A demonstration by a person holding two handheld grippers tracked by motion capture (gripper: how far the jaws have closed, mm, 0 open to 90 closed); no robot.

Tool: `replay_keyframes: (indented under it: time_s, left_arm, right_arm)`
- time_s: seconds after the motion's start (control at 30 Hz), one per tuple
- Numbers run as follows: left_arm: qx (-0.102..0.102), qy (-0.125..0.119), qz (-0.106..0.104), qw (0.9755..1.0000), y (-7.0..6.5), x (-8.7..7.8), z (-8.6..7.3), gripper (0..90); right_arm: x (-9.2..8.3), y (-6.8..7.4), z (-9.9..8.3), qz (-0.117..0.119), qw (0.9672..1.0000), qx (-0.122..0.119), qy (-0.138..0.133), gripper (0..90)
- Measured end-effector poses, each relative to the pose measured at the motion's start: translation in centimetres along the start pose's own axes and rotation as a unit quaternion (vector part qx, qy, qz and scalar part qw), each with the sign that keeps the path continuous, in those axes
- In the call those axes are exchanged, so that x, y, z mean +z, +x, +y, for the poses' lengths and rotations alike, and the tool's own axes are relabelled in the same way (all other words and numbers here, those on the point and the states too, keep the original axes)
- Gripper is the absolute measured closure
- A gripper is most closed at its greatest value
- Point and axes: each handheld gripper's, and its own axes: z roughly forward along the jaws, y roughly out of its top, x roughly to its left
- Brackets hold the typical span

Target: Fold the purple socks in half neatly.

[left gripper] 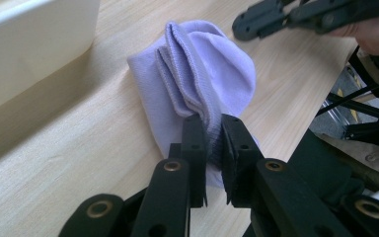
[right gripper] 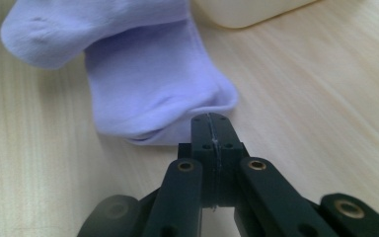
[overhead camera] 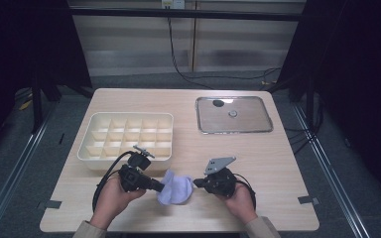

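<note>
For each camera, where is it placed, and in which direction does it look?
High view: above the person's side, looking down on table; forearms, hands show.
Left gripper view: along left gripper, shut on sock.
Right gripper view: along right gripper, shut at sock edge.
All share the sock.

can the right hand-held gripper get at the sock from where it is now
Probably yes. The right hand-held gripper sits shut at the edge of the lilac sock with bare table beside it and nothing between. The left hand-held gripper pinches the sock's far side.
</note>
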Motion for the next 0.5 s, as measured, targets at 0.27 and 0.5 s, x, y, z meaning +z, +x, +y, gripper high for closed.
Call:
replay_keyframes:
  time_s: [0.27,0.5]
  left_arm:
    - [0.001,-0.007,-0.001,1.0,-0.2,0.0,0.2,81.7]
    - [0.008,0.001,-0.001,1.0,-0.5,0.3,0.5,81.7]
  right_arm:
    - [0.6,-0.3,-0.4,-0.008,0.9997,0.005,0.024,90.0]
    - [1.4,0.2,-0.3,0.0,0.9992,-0.015,0.036,90.0]
